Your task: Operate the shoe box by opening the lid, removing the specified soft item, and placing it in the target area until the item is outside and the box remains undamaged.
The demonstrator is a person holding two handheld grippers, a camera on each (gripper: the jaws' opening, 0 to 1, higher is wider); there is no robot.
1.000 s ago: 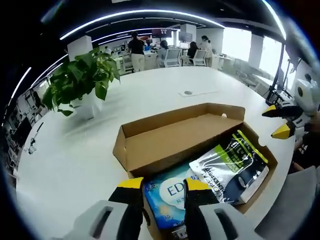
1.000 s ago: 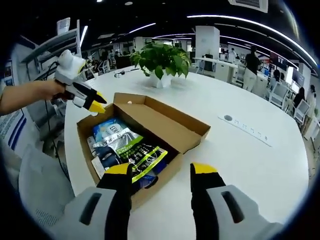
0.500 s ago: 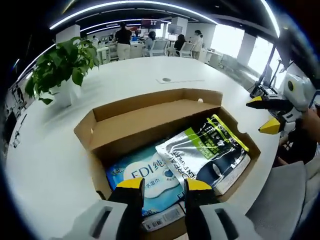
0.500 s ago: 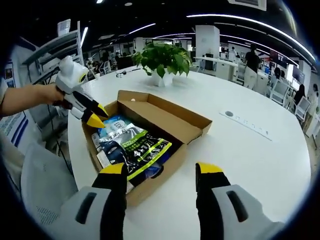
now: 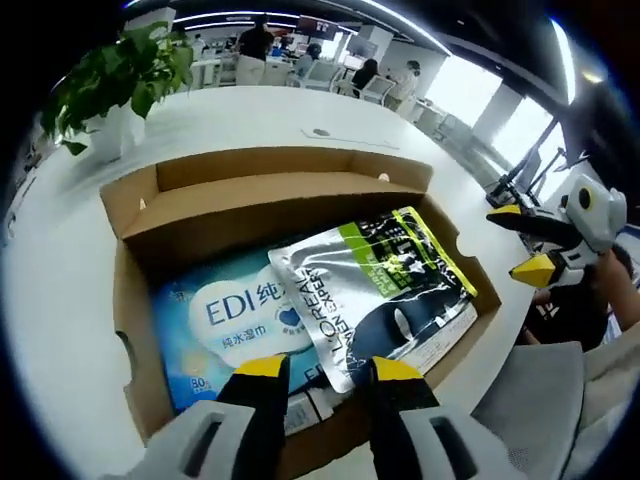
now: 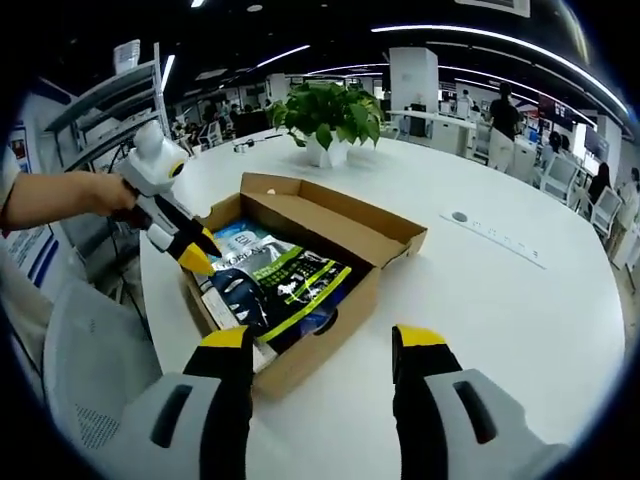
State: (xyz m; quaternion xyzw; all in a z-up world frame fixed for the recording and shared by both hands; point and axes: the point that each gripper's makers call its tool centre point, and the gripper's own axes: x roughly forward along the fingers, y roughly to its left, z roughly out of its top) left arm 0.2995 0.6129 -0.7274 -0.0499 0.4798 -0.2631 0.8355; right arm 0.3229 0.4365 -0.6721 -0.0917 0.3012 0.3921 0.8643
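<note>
Shoe box sits open on the white table, its lid folded back along the far side. In the left gripper view the box interior occupies the centre. A silver, green and black pouch lies on top, toward 3 o'clock of the interior, overlapping a blue wet-wipes pack at 9 o'clock. Further small packs show beneath both at the near edge; their nature cannot be told.

Left gripper: jaws narrowly parted, holding nothing, tips over the near edge of the box, just at the lower corner of the pouch. Contact cannot be confirmed. In the right gripper view the same gripper points down at the near-left corner of the box, gripped by a person's hand.

Right gripper: jaws wide apart, empty, held near the box on the 6 o'clock side, clear of it. It appears at 3 o'clock in the left gripper view.

A potted plant stands on the table beyond the box at 12 o'clock. A grey chair back shows at 8 o'clock.
</note>
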